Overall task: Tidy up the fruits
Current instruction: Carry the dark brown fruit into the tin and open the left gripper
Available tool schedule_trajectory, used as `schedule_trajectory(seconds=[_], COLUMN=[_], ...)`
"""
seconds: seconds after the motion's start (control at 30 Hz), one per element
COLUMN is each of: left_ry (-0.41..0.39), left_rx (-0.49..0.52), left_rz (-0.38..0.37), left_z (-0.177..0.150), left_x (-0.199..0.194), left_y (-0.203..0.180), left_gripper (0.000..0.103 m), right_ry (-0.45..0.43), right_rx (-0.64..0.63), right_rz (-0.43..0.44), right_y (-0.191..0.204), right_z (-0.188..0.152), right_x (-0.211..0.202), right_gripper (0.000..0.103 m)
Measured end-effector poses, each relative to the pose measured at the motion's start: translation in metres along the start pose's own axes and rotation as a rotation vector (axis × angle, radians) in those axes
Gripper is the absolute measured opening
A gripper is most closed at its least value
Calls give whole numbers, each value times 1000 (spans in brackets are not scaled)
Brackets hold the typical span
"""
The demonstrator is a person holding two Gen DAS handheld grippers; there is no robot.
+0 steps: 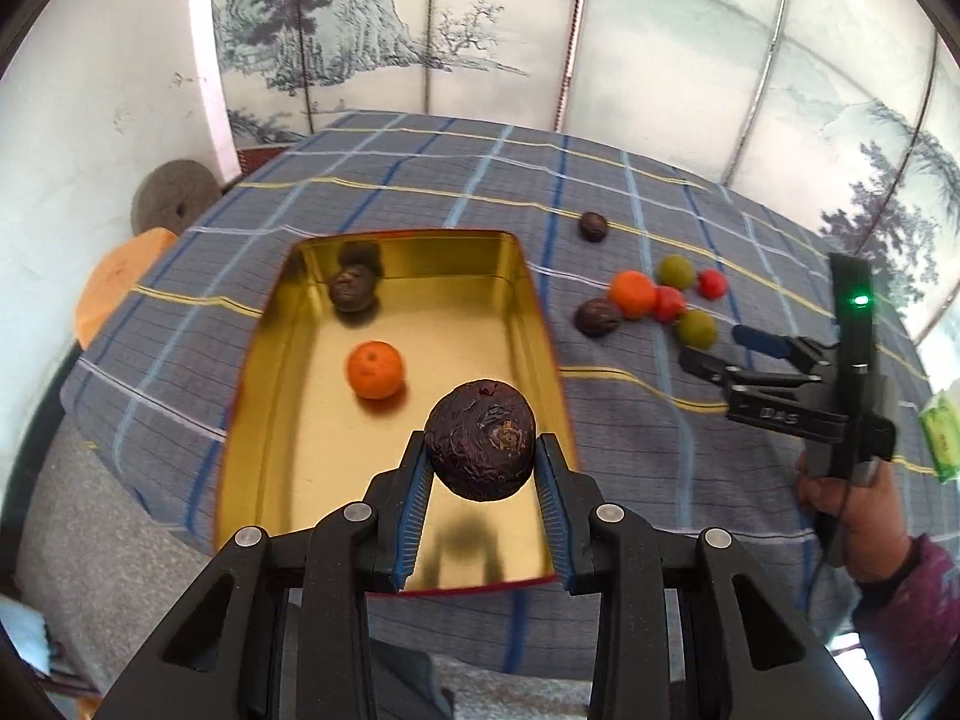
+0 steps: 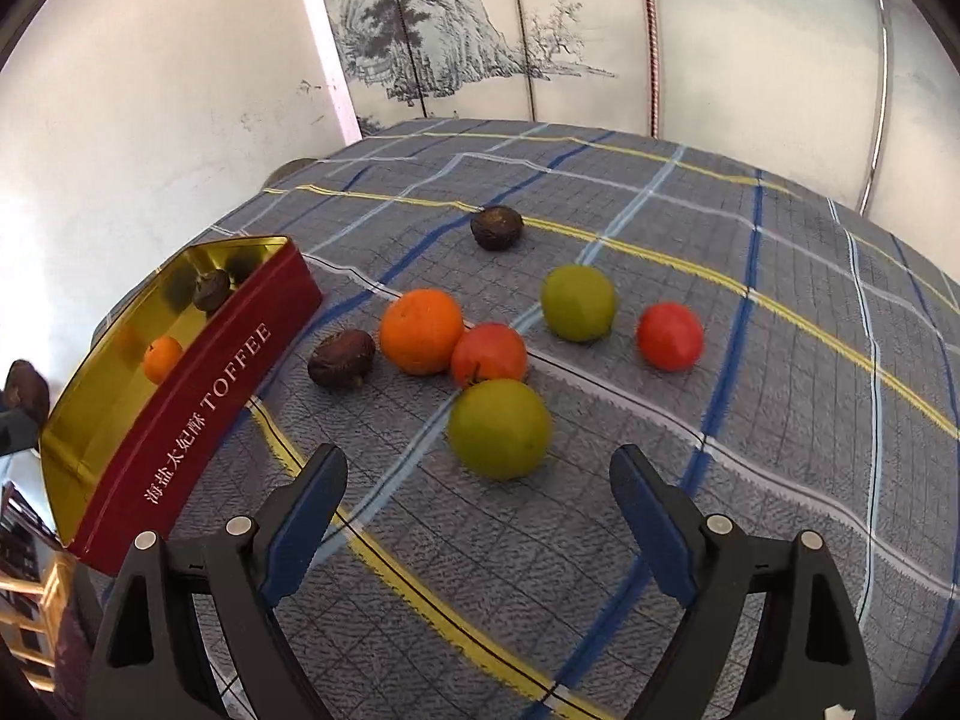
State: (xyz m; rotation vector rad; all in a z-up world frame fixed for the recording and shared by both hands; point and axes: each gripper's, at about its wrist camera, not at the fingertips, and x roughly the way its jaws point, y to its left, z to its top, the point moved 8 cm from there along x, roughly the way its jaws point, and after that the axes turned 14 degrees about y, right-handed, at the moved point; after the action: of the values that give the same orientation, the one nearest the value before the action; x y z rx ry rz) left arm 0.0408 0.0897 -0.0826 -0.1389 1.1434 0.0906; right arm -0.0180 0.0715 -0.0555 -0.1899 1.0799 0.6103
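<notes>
My left gripper [image 1: 483, 450] is shut on a dark wrinkled passion fruit [image 1: 482, 439] and holds it above the near end of the gold tin [image 1: 264, 360]. The tin holds an orange [image 1: 375, 369] and another dark fruit [image 1: 354, 294]. My right gripper [image 2: 480, 474] is open and empty, just short of a green fruit [image 2: 499, 428]. Behind that fruit lie a red fruit [image 2: 489, 355], an orange [image 2: 421, 331], a second green fruit [image 2: 578, 302], a second red fruit [image 2: 669, 327] and two dark fruits [image 2: 341, 357] [image 2: 495, 227]. The right gripper also shows in the left wrist view [image 1: 711, 345].
The tin's red "TOFFEE" side [image 2: 198, 414] stands left of the loose fruits on a plaid tablecloth [image 2: 780, 420]. A painted screen [image 1: 420, 30] backs the table. A green packet [image 1: 942, 432] lies at the table's right edge. An orange stool [image 1: 120, 282] stands to the left.
</notes>
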Motion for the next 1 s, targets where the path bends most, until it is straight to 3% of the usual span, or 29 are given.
schedule_trajectory(seconds=[0.17, 0.53, 1.0], left_ry=[-17, -7, 21], left_rx=[15, 29, 16], left_rz=[96, 231, 294], left_z=[2, 5, 9], left_x=[9, 36, 58], left_y=[15, 43, 67], left_gripper=[36, 36, 36], right_ry=[-1, 7, 5], right_rx=[4, 6, 8], right_rz=[-4, -10, -14], right_y=[-1, -3, -4], right_z=[3, 8, 8], right_x=[2, 6, 7], right_gripper=[88, 88, 88])
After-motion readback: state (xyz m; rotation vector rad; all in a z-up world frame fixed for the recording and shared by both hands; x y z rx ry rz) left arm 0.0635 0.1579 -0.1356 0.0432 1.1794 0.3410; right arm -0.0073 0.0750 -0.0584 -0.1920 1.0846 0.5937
